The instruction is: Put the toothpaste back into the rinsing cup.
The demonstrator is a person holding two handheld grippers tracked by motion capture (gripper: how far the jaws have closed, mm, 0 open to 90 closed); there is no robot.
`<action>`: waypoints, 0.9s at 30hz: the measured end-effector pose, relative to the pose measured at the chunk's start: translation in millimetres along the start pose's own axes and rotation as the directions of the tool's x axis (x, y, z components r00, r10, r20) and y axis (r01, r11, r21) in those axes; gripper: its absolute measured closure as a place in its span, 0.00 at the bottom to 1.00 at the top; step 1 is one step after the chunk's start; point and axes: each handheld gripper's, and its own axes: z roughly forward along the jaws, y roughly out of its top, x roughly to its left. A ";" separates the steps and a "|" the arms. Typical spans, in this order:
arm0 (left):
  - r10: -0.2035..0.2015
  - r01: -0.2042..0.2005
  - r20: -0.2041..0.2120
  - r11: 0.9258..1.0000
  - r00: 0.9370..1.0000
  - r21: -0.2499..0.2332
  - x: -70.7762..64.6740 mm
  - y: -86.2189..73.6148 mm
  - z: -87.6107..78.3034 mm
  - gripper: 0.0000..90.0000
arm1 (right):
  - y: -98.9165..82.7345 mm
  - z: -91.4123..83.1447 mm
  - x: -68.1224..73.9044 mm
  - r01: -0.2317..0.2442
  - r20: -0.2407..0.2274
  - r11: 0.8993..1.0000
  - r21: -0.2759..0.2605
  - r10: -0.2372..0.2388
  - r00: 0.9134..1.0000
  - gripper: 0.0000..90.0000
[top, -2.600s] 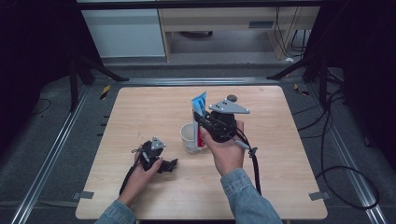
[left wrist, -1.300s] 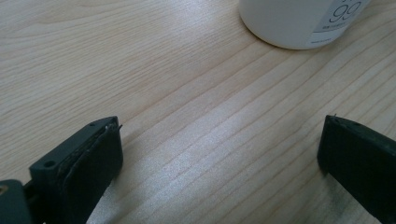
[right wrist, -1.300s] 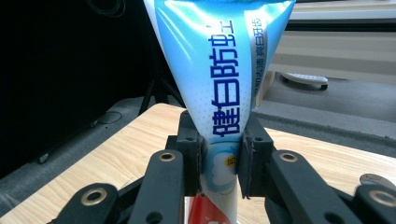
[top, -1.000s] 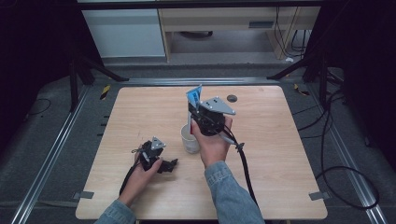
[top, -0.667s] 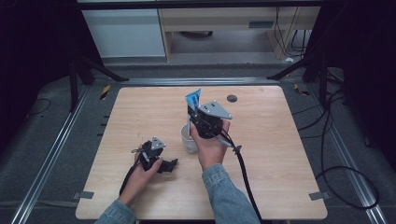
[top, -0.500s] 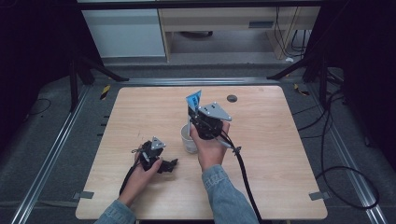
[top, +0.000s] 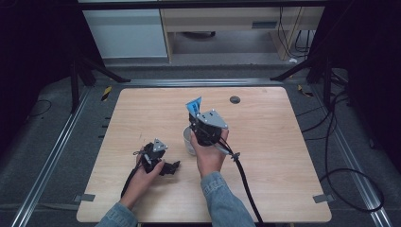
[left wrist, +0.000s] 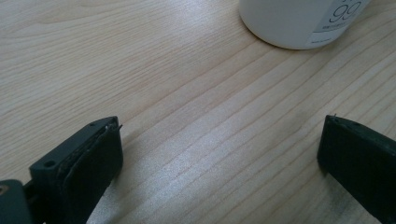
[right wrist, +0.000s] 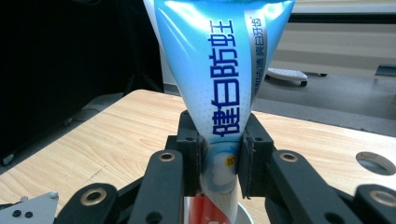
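A white cup (top: 189, 140) was seen standing near the middle of the bench (top: 283, 156), a little towards its near edge. A blue and white toothpaste tube (right wrist: 219, 70) was held upright over it, its red lower end reaching down to the cup's rim (right wrist: 243, 215) in the right gripper view; whether that end rested on the cup's bottom could not be told. The tube was clamped between the pads of the right hand-held gripper (right wrist: 219, 161), whose jaws were closed tight on its narrow lower part. In the high view the same right hand-held gripper (top: 201, 124) was seen above the cup, with the tube's flat blue end (top: 194, 105) sticking up towards the far edge.

The left hand-held gripper (top: 166, 166) was rested on the bench nearer the left near corner, well apart from the cup. Its jaws were seen spread wide in the left gripper view, with only bare wood between them (left wrist: 219, 154). In that view the cup's white wall (left wrist: 289, 23) was shown with a printed label, a detail too small to make out from above. Blue lettering on the tube was shown in the right gripper view.

The bench was of pale wood grain, with a round cable hole (top: 235, 99) near its far edge. Beyond it, a white cabinet (top: 127, 33) and an open shelf were seen against a dark room, with cables on the grey floor (top: 359, 156) at the right.
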 end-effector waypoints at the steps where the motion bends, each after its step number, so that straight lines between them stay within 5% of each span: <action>1: 0.000 0.000 0.000 1.000 1.000 0.000 0.0 0.0 0.0 0.00 | -1.6 -0.1 0.1 -0.006 0.001 1.000 -0.001 0.006 1.000 0.82; 27: 0.002 -0.002 0.001 1.000 1.000 0.002 0.1 0.0 -0.1 0.00 | -27.6 7.3 14.7 0.028 0.066 0.999 -0.041 -0.025 0.997 0.82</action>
